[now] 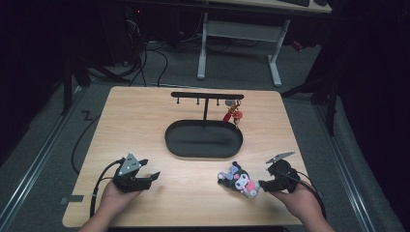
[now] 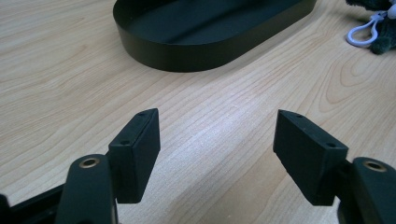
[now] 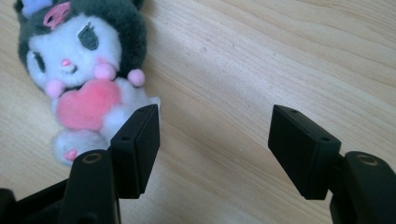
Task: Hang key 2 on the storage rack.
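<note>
A small plush toy [image 1: 238,180] with a dark hood, white face and pink heart lies on the wooden table [image 1: 145,116] at the front right; it also appears as the plush toy [image 3: 86,70]. My right gripper [image 1: 263,186] sits just right of it, open, with bare wood between its jaws [image 3: 212,154] and the toy beside its left jaw. My left gripper [image 1: 153,178] rests at the front left, open and holding nothing [image 2: 217,154]. A black oval tray [image 1: 203,139] lies mid-table, its wall seen as the tray [image 2: 187,56].
A black T-shaped hanger stand [image 1: 207,96] rises from the tray's far side, with a red and gold charm [image 1: 233,115] hanging at its right end. The toy's white loop [image 2: 364,33] lies on the wood. A desk frame [image 1: 239,43] stands beyond the table.
</note>
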